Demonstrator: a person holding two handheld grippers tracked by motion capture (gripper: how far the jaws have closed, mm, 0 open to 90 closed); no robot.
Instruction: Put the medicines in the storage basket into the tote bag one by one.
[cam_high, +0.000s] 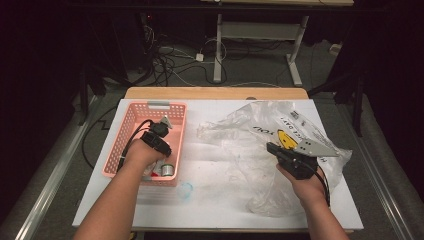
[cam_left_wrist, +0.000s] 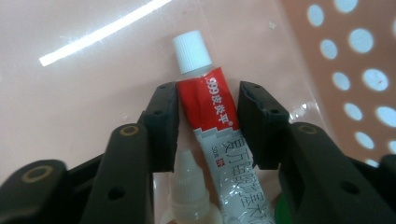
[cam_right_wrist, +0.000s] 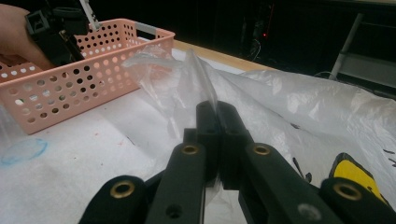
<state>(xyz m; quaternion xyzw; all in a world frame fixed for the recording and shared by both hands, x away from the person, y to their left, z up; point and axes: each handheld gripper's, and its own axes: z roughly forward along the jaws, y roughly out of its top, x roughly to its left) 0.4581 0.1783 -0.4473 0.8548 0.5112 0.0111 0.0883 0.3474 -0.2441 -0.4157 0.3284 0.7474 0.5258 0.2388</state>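
Observation:
A red-and-white tube (cam_left_wrist: 212, 112) with a white cap lies on the floor of the pink basket (cam_high: 131, 114). My left gripper (cam_left_wrist: 208, 100) reaches down into the basket (cam_left_wrist: 355, 70), and its two pads touch the tube's sides just below the cap. From above, the left gripper (cam_high: 157, 140) sits over the basket's right half. A clear plastic bag (cam_high: 250, 125) with a yellow print is spread across the table's right half. My right gripper (cam_high: 271, 147) is shut on a raised fold of it. In the right gripper view the film (cam_right_wrist: 201, 70) stands up from the closed jaws of the right gripper (cam_right_wrist: 216, 109).
A small white dropper bottle (cam_left_wrist: 189, 186) lies beside the tube, under the left jaw. A silver round item (cam_high: 167, 170) rests at the basket's near end. A small clear cup with a blue rim (cam_high: 185, 190) stands on the white table cover in front of the basket.

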